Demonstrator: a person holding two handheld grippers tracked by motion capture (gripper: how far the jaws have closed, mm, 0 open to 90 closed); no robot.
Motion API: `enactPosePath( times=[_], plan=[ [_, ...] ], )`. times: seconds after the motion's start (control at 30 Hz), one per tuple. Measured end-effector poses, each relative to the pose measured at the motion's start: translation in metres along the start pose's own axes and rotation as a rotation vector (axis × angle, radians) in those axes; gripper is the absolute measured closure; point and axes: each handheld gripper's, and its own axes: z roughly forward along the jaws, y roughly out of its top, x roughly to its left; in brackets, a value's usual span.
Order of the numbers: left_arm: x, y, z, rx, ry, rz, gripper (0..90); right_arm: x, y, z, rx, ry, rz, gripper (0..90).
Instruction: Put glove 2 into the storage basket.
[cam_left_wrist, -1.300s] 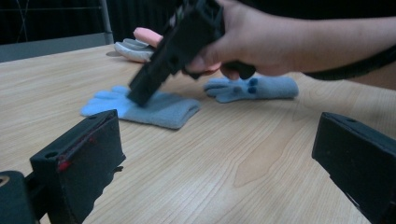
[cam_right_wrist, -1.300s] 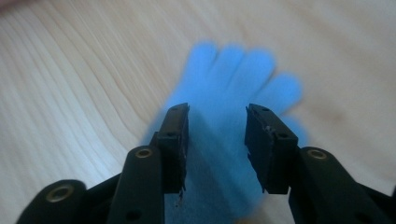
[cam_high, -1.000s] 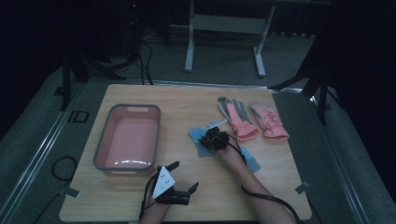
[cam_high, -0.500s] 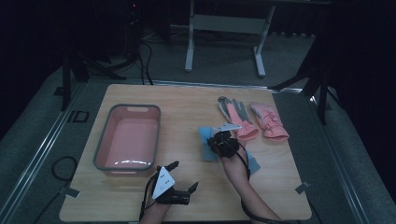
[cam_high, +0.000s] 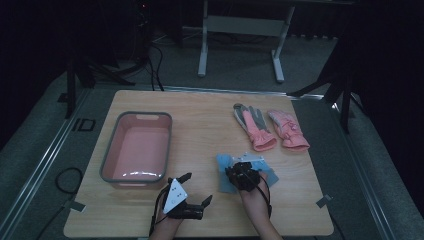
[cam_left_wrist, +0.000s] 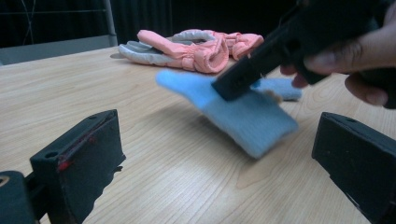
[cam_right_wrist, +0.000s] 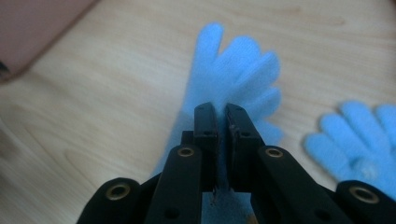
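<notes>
A blue glove (cam_right_wrist: 229, 79) hung clamped in the right tongs (cam_right_wrist: 222, 119), lifted off the tabletop (cam_left_wrist: 154, 154) in the left gripper view; its mate (cam_right_wrist: 359, 135) lay beside. The left tongs (cam_left_wrist: 219, 154) stood apart, empty. The right tongs had drawn nearer than a second before.

My right gripper (cam_right_wrist: 219, 112) pinches a light blue knit glove (cam_right_wrist: 233, 70), lifted off the wooden table (cam_high: 200, 125) near the front edge, fingers spread. Its blue mate (cam_right_wrist: 359, 140) lies flat just to its right.
</notes>
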Motion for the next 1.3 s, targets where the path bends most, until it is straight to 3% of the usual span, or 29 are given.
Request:
enactPosePath(
  times=[0.07, 0.3, 0.4, 0.53, 0.63, 0.67, 0.87, 0.97, 1.07, 1.17, 1.3],
  plan=[
    [0.000, 0.000, 0.000, 0.000, -0.002, 0.000, 1.9, 0.001, -0.004, 0.002, 0.015, -0.018, -0.022, 84.1],
    [0.000, 0.000, 0.000, 0.001, -0.004, -0.002, 1.9, -0.004, -0.013, 0.014, 0.051, -0.022, -0.015, 82.5],
    [0.000, 0.000, 0.000, 0.001, -0.005, 0.000, 1.9, -0.007, -0.018, 0.023, 0.074, -0.025, -0.009, 76.3],
    [0.000, 0.000, 0.000, 0.002, -0.006, 0.001, 1.9, -0.009, -0.022, 0.025, 0.049, -0.016, -0.008, 70.5],
    [0.000, 0.000, 0.000, 0.002, -0.007, 0.002, 1.9, -0.007, -0.023, 0.026, 0.030, -0.034, -0.083, 64.3],
    [0.000, 0.000, 0.000, 0.003, -0.007, 0.003, 1.9, -0.007, -0.023, 0.028, 0.023, -0.019, -0.128, 63.2],
    [0.000, 0.000, 0.000, 0.004, -0.008, -0.001, 1.9, -0.014, -0.019, 0.030, 0.034, 0.021, -0.143, 58.6],
    [0.000, 0.000, 0.000, 0.002, -0.009, -0.004, 1.9, -0.017, -0.013, 0.024, 0.036, 0.032, -0.142, 56.5],
    [0.001, 0.000, 0.000, 0.002, -0.010, -0.005, 1.9, -0.024, -0.004, 0.010, -0.012, 0.054, -0.147, 56.5],
    [0.000, 0.000, 0.000, 0.002, -0.011, -0.004, 1.9, -0.040, 0.005, -0.005, -0.051, 0.062, -0.216, 56.6],
    [0.001, 0.000, 0.000, 0.003, -0.010, -0.005, 1.9, -0.065, 0.008, -0.015, -0.044, 0.052, -0.275, 58.2]
  ],
)
